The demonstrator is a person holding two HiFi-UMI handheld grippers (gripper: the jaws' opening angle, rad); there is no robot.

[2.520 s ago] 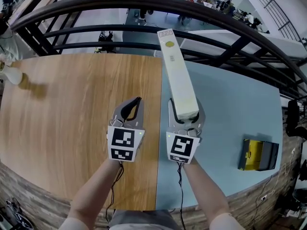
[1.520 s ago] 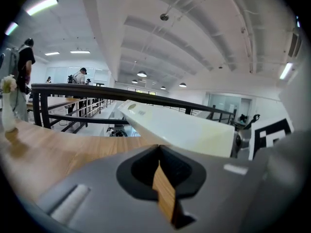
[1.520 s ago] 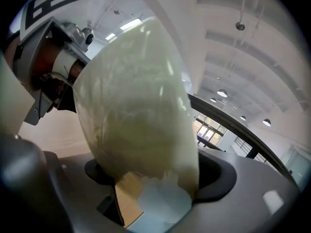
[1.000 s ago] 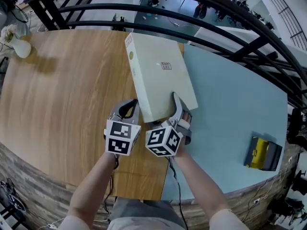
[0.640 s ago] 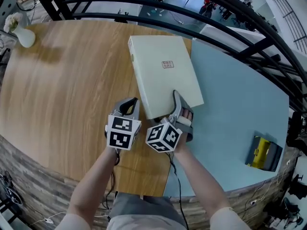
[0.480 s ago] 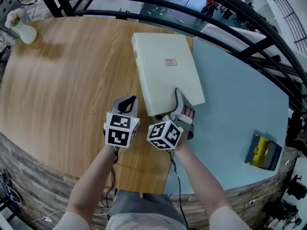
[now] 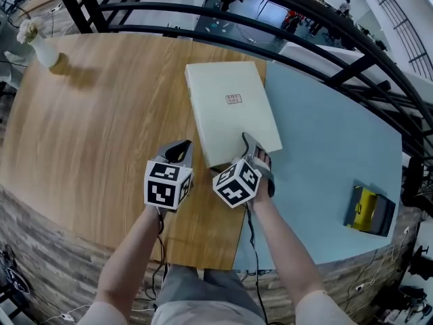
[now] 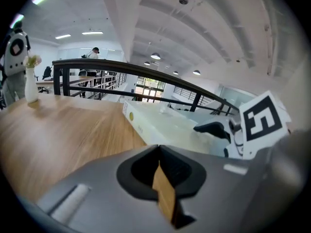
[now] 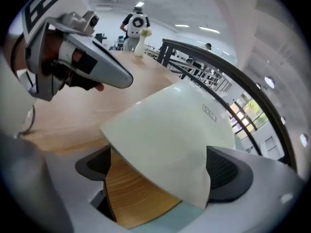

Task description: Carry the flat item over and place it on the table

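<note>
The flat item is a cream box [image 7: 230,110] that lies flat on the table, across the seam between the wood top [image 7: 101,114] and the pale blue top [image 7: 325,134]. My right gripper [image 7: 241,149] reaches over the box's near corner. One finger [image 7: 249,144] rests above the box; the other is hidden beneath it. In the right gripper view the box [image 9: 180,135] fills the space between the jaws of that gripper [image 9: 165,166], with a strip of wood showing beside the left pad. These jaws have just been opening. My left gripper [image 7: 179,151] hovers shut just left of the box, with nothing in it.
A white vase [image 7: 44,49] with flowers stands at the far left of the wood top. A yellow and black object [image 7: 369,212] lies near the right edge of the blue top. A dark curved railing [image 7: 203,12] runs behind the table.
The box, earlier held up on edge, now lies flat on the table. Both grippers have drifted slightly, the right one has tilted further down, and its jaws stand wider round the corner.
</note>
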